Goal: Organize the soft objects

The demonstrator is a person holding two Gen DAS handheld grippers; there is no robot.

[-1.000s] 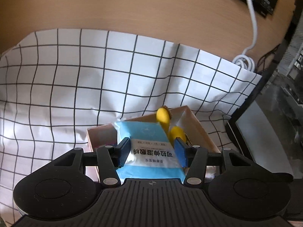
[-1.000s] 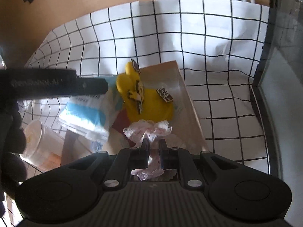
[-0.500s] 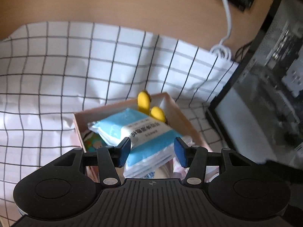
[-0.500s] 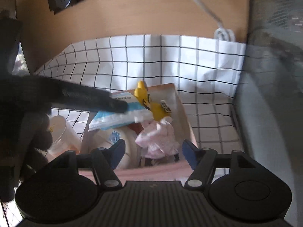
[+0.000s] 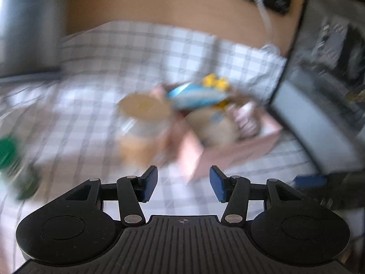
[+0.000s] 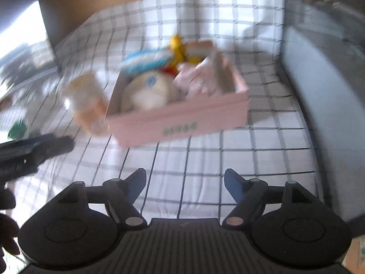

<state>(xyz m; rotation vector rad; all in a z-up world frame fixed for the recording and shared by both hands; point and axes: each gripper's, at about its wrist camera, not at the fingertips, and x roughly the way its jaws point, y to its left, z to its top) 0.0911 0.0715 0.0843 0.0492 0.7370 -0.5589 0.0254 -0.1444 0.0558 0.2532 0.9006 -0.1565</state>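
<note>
A pink box [image 6: 178, 116] stands on the checked cloth. In it lie a blue-and-white packet [image 6: 146, 60], a yellow plush toy [image 6: 178, 45], a crumpled pink cloth [image 6: 196, 80] and a round cream soft thing [image 6: 148, 89]. The left wrist view is blurred but shows the same box [image 5: 228, 153] and packet [image 5: 196, 93]. My left gripper [image 5: 182, 182] is open, short of the box, with nothing between its fingers. My right gripper [image 6: 184, 182] hangs over bare cloth in front of the box. Its jaws are opening and hold nothing.
A lidded paper cup [image 6: 84, 98] stands against the box's left side. A green-topped object [image 5: 9, 150] sits far left. A dark monitor [image 5: 319, 105] rises on the right. A white cable [image 5: 264, 22] runs along the wooden desk behind.
My left gripper let go of the blue packet, which now lies in the box, and pulled back left. My right gripper opened, left the pink cloth in the box and drew back.
</note>
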